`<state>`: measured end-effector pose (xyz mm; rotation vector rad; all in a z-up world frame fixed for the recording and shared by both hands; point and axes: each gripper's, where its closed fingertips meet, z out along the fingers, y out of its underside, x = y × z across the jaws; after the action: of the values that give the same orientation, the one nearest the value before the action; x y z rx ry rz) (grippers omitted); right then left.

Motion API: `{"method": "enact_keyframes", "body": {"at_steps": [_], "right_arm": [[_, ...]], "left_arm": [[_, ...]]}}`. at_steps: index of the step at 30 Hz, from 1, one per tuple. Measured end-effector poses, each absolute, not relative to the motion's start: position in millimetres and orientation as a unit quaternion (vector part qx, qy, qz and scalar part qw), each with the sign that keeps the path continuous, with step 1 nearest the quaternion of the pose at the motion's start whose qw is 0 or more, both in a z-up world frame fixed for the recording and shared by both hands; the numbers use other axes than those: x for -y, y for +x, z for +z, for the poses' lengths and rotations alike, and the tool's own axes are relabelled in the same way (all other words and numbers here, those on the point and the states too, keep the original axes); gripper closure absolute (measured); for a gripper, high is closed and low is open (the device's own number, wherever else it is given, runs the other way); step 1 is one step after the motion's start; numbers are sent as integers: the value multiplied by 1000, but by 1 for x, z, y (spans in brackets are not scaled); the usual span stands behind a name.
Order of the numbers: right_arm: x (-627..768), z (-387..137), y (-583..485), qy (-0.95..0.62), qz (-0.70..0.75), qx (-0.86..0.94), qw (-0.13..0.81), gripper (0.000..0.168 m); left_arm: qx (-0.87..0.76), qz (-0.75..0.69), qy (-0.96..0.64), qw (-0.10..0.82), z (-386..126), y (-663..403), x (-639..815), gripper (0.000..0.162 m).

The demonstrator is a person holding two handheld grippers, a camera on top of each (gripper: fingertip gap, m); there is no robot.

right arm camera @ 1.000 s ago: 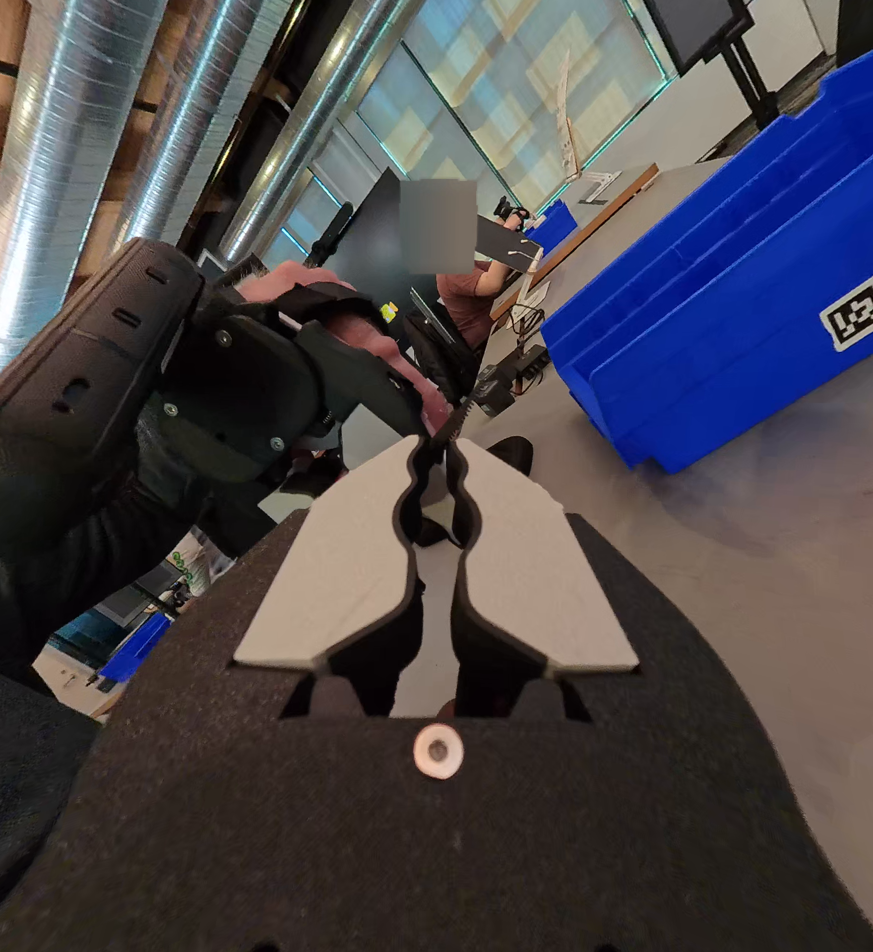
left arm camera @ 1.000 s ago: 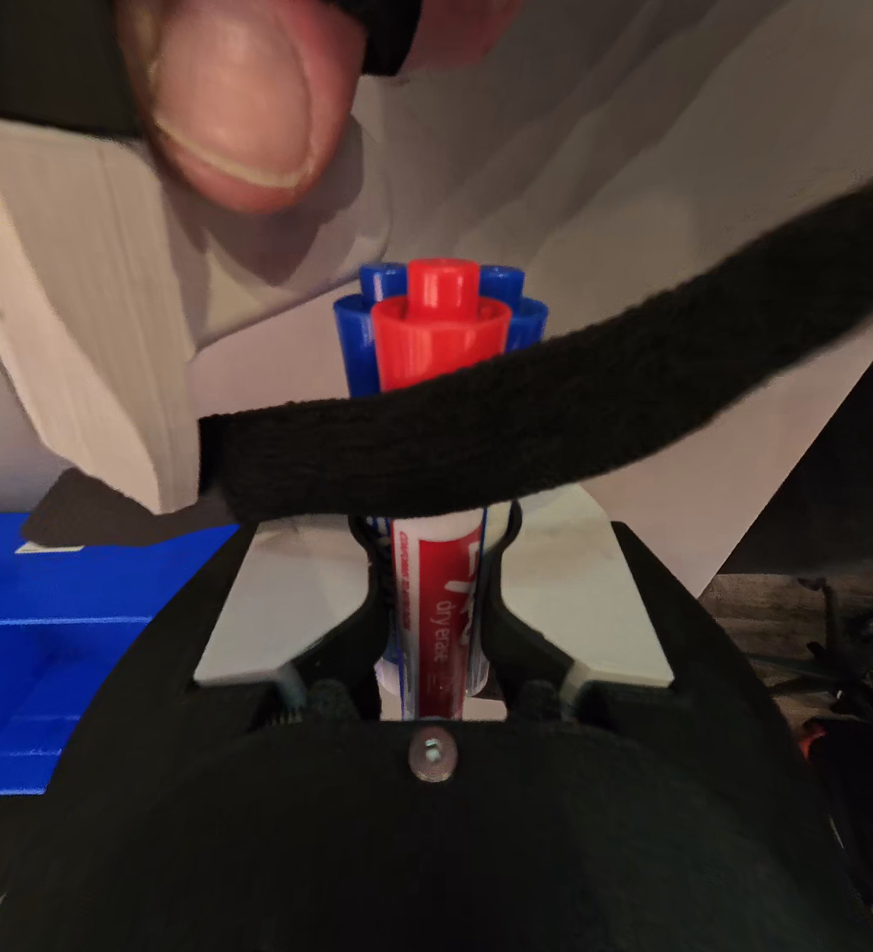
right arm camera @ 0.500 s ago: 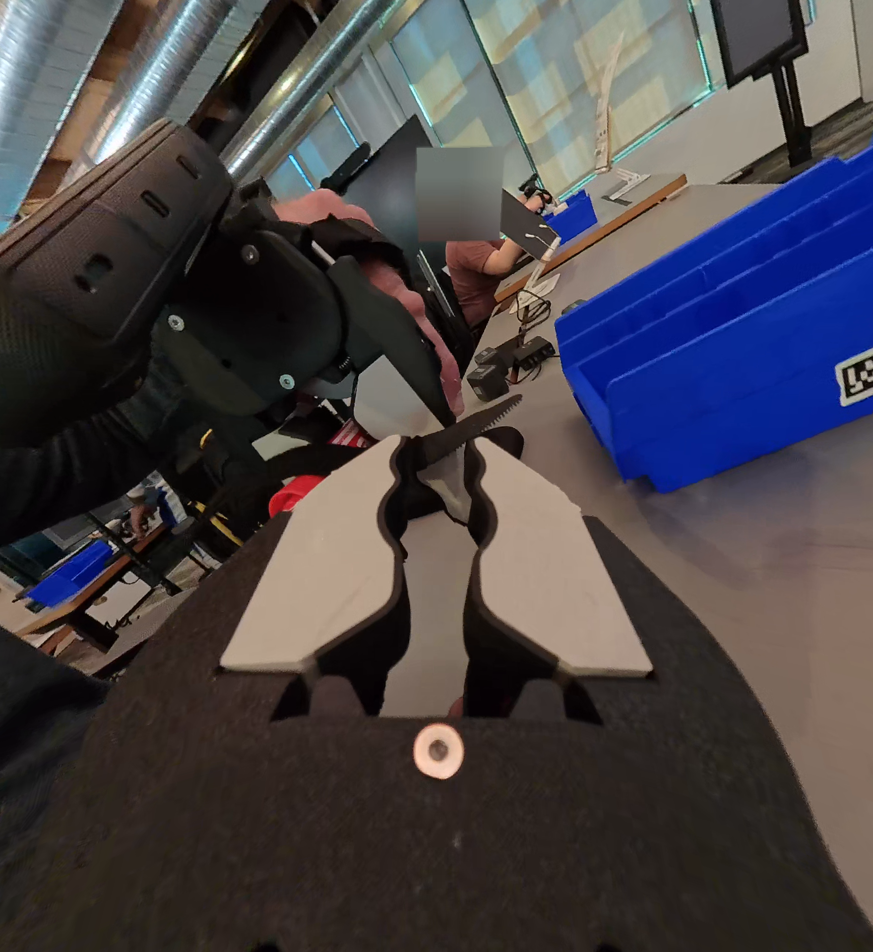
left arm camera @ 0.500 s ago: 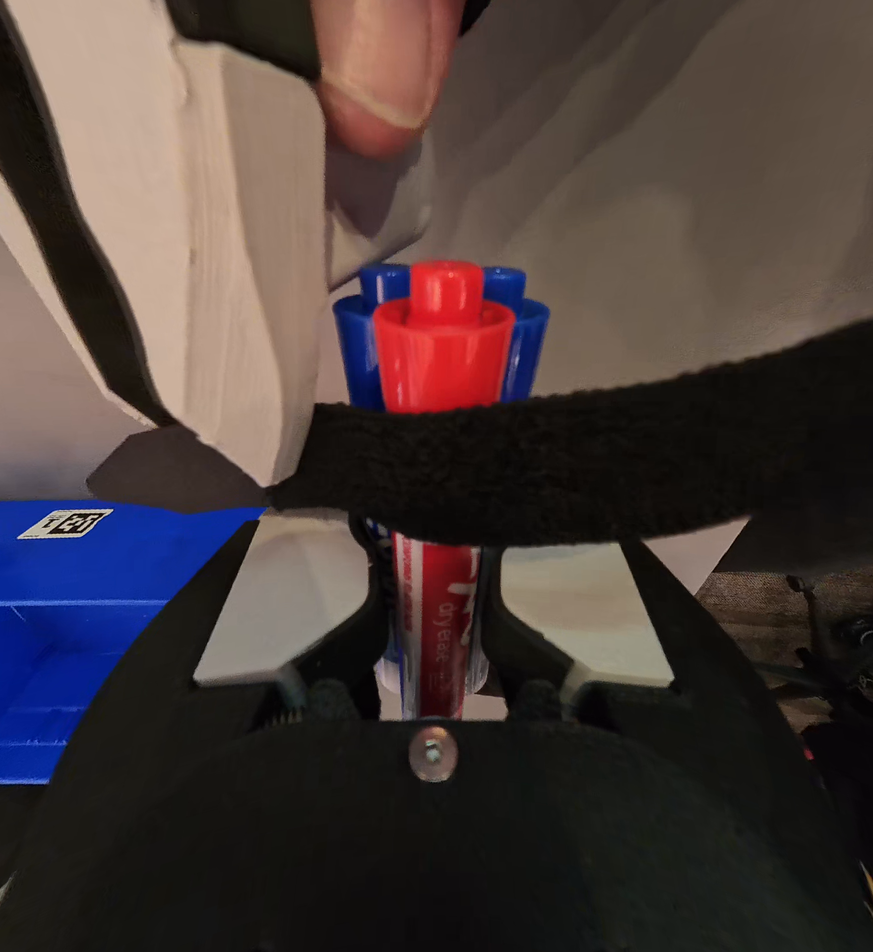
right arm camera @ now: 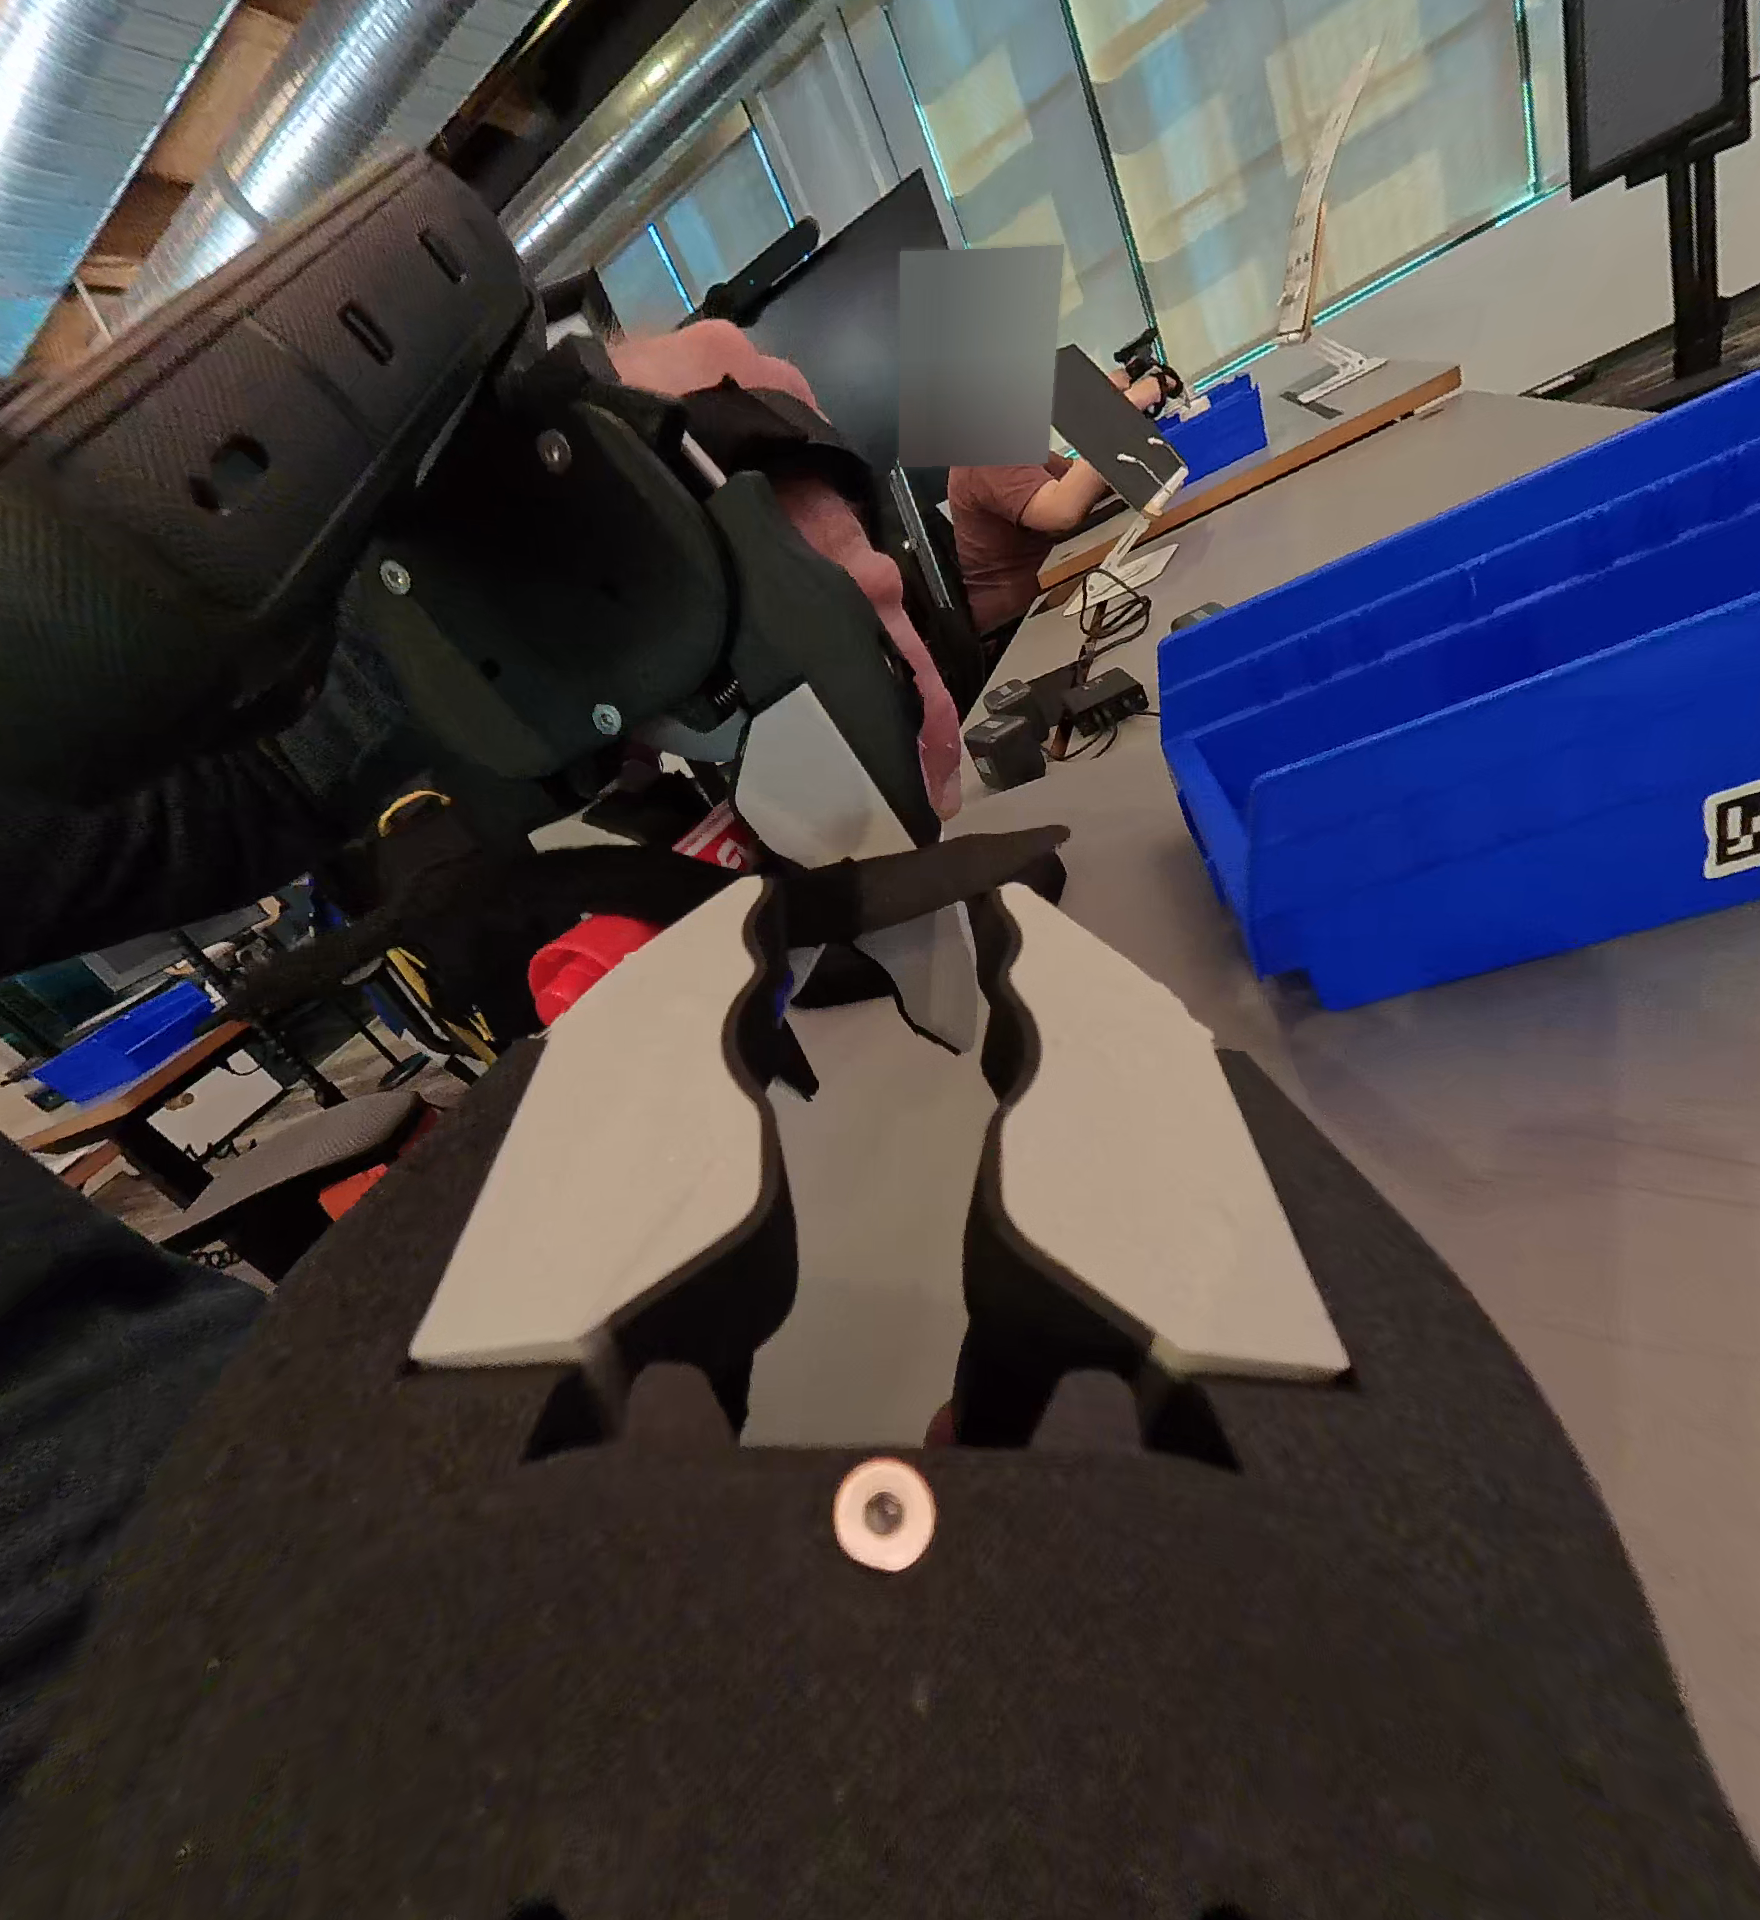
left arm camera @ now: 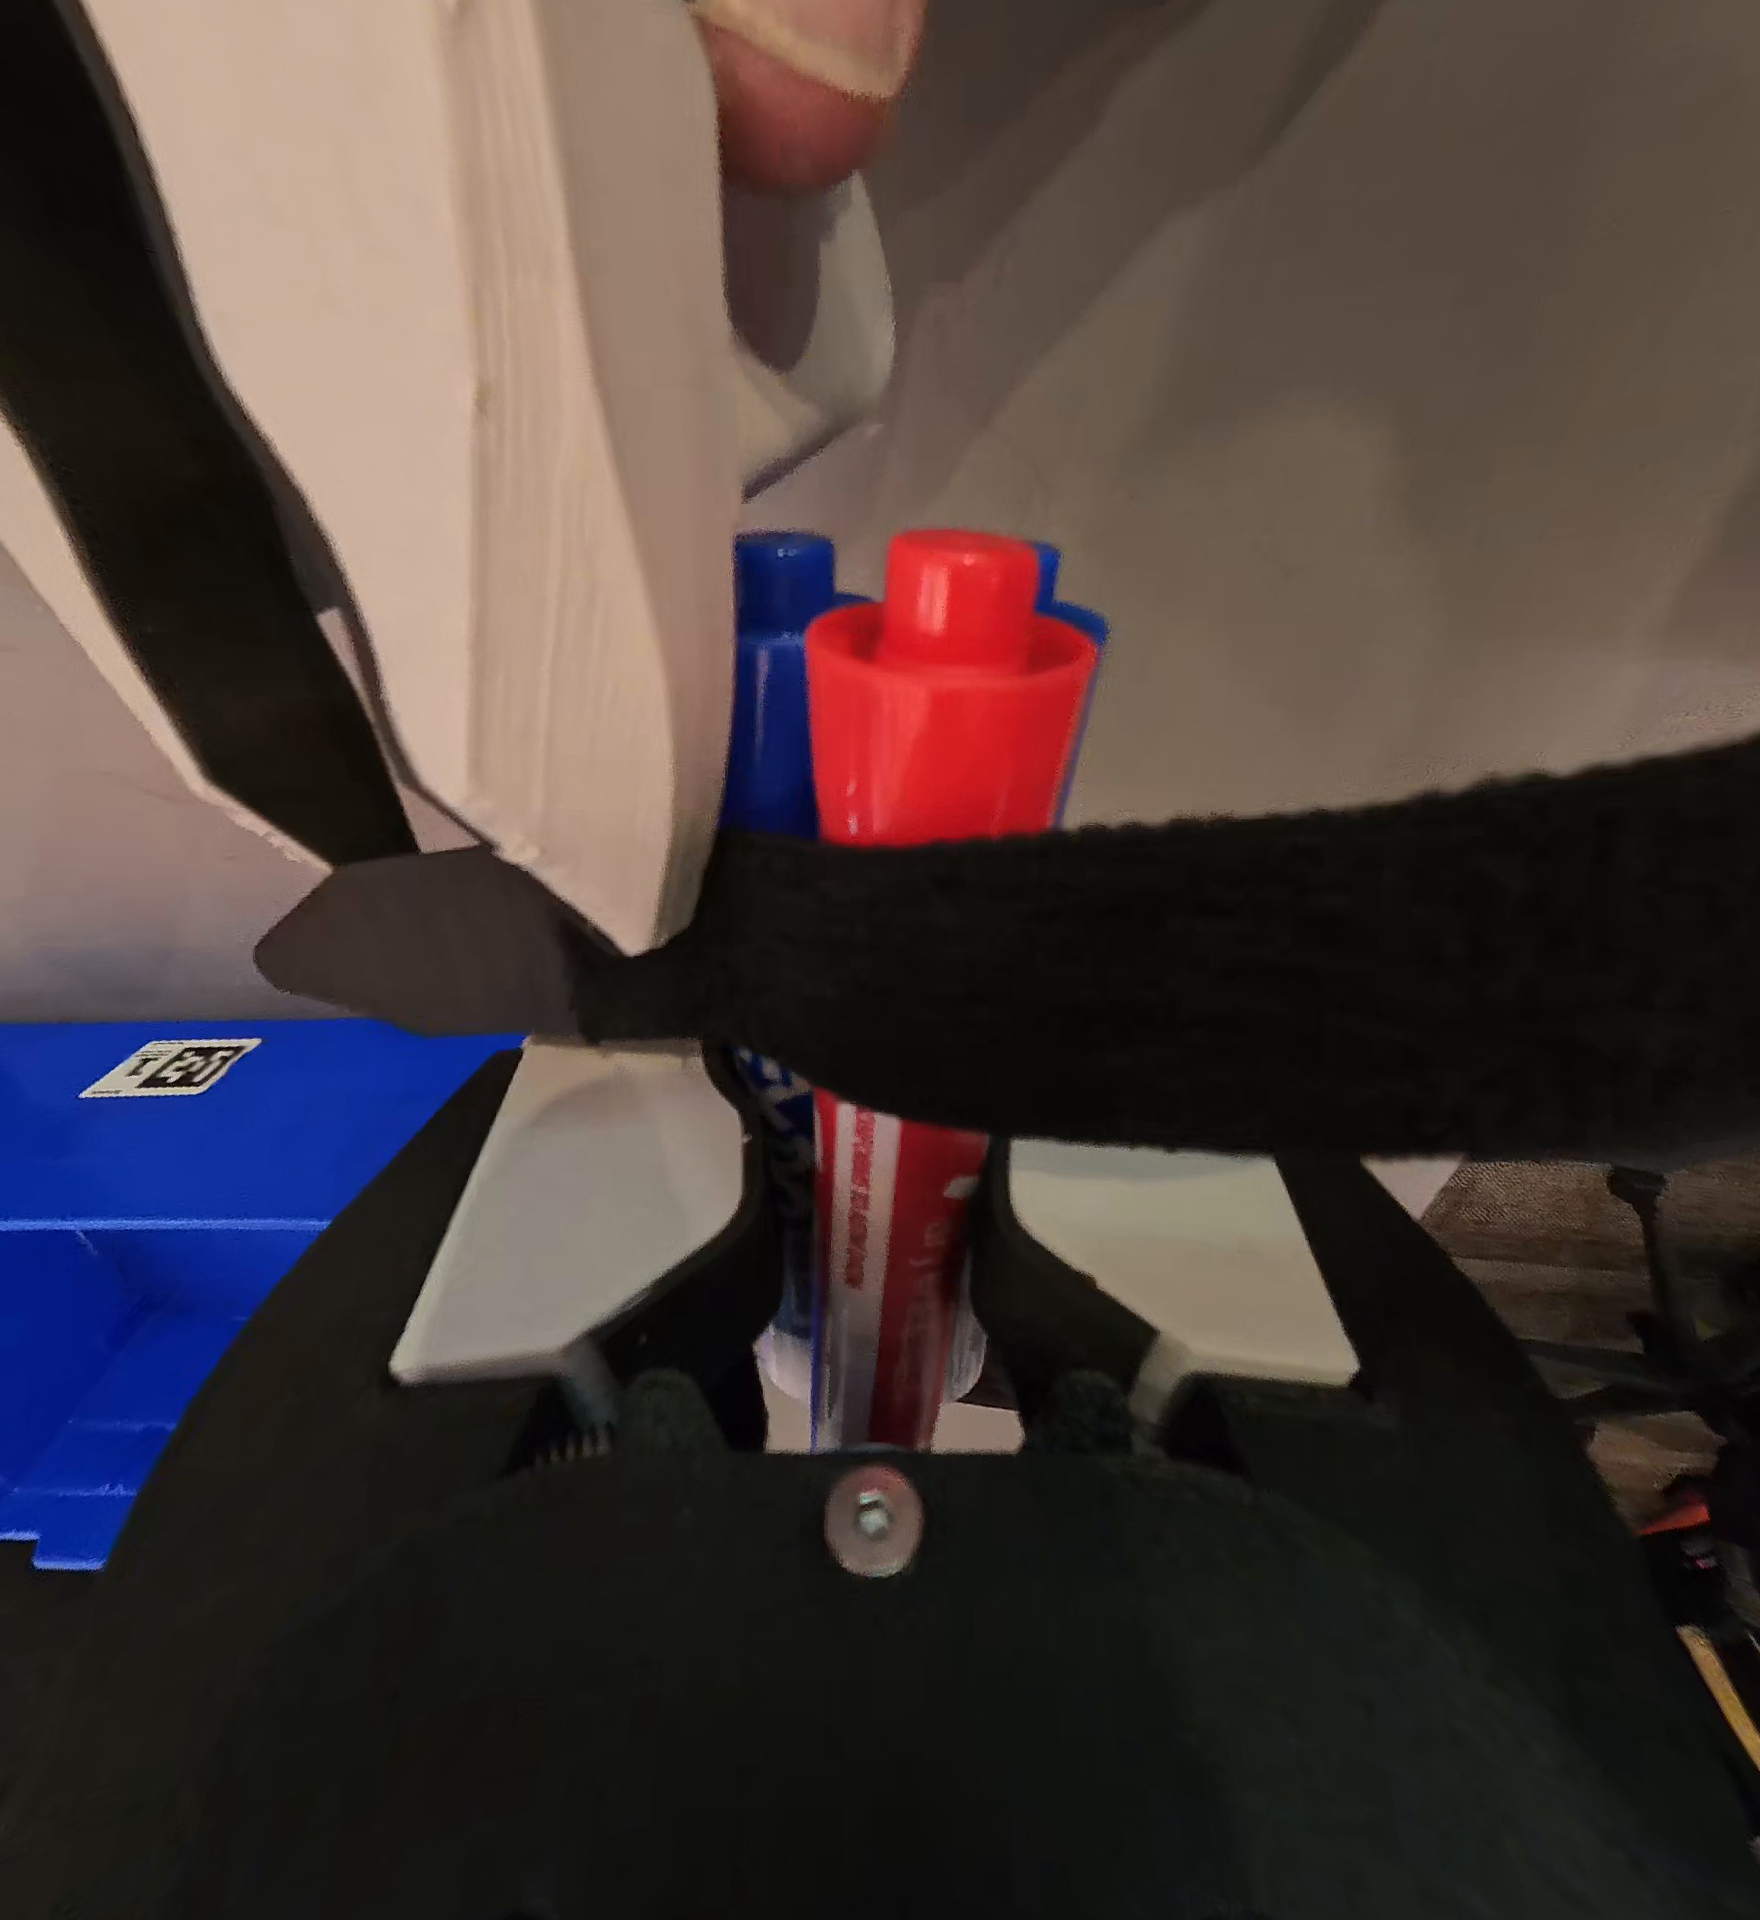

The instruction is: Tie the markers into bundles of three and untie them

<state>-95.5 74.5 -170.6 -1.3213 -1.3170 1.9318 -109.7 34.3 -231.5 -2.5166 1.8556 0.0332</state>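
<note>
My left gripper (left arm camera: 865, 1101) is shut on three markers held upright: a red one (left arm camera: 943, 727) in front and two blue ones (left arm camera: 777, 665) behind. A black strap (left arm camera: 1271, 966) lies taut across the front of the markers, just above my left fingertips. A white finger (left arm camera: 564, 468) of the right gripper presses against the bundle's left side, and the strap's end (left arm camera: 419, 945) sticks out past it. In the right wrist view my right gripper (right arm camera: 886, 894) has its jaws a little apart, with the strap (right arm camera: 917, 883) lying across the tips. A red cap (right arm camera: 585, 956) shows to its left.
A blue bin (right arm camera: 1478, 727) with a square tag stands on the grey table (right arm camera: 1530, 1247) to the right; it also shows in the left wrist view (left arm camera: 128, 1247). Small black devices and cables (right arm camera: 1052, 707) lie farther back. A person sits at a far table. A thumb (left arm camera: 803, 94) shows at the top. Left tips to right tips: about 7 cm.
My right gripper has moved in against the markers, pulling the strap down and tight across them. Its jaws have spread apart from nearly shut. My left gripper keeps its hold.
</note>
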Motion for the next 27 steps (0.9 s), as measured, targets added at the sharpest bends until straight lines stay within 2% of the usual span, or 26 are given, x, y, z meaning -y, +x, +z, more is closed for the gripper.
{"method": "enact_keyframes", "body": {"at_steps": [1,7,12,17,22,25,27], "right_arm": [[-75,-171,-95,-481,700,478,222,133],[-76,-174,-95,-488,697,480,215,129],[-80,-175,-95,-494,703,467,209,108],[-81,-171,-92,-485,705,469,218,111],[-81,-162,-86,-466,729,456,208,105],[-73,-163,-85,-457,734,468,184,107],[-71,-164,-87,-457,724,477,199,105]], "left_arm": [[-594,12,-805,4,-232,-110,-34,120],[-598,13,-801,-15,-231,-113,-31,120],[-598,11,-801,-14,-230,-111,-32,120],[-597,10,-802,-11,-231,-110,-34,120],[-595,11,-804,-2,-229,-111,-36,119],[-597,15,-802,-4,-228,-112,-36,120],[-596,11,-803,-7,-230,-112,-34,119]]}}
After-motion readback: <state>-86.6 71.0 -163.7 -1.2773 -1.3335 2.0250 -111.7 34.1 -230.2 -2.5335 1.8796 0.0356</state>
